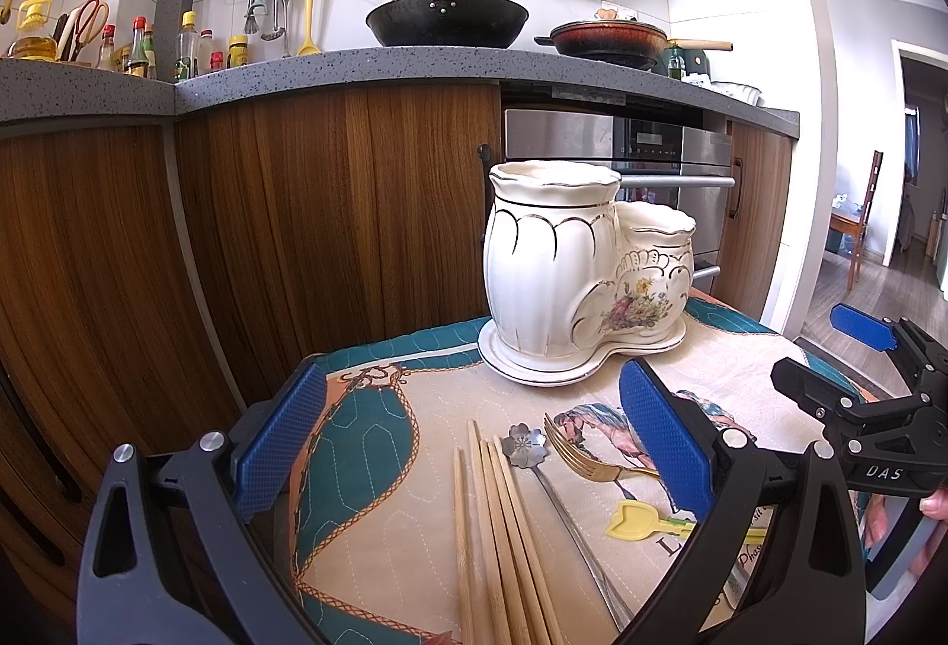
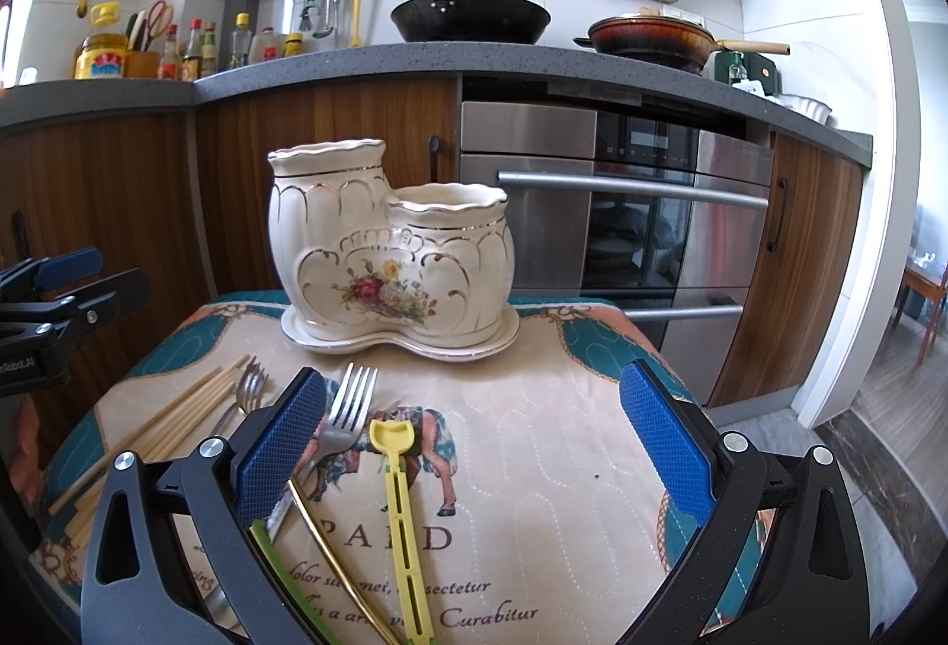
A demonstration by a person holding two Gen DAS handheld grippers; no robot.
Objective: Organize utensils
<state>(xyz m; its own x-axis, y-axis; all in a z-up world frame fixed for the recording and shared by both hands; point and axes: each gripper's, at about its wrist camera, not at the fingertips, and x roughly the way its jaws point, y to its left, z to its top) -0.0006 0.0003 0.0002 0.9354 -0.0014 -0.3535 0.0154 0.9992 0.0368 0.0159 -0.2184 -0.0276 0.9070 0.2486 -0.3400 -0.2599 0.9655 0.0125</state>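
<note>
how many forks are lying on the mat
2 clearly. A gold metal fork lies right of the bamboo chopsticks, beside the flower-headed spoon. A silver metal fork lies next to the yellow plastic shovel pick. Others may be hidden by the grippers.

Home kitchen: wok, oven, countertop.

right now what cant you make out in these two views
- Inside of the ceramic holder: both views look from below its rims, so its contents are hidden.
- Chopsticks: near ends cut off by the left wrist view's bottom edge.
- Yellow utensil: handle hidden behind the left gripper finger.
</note>
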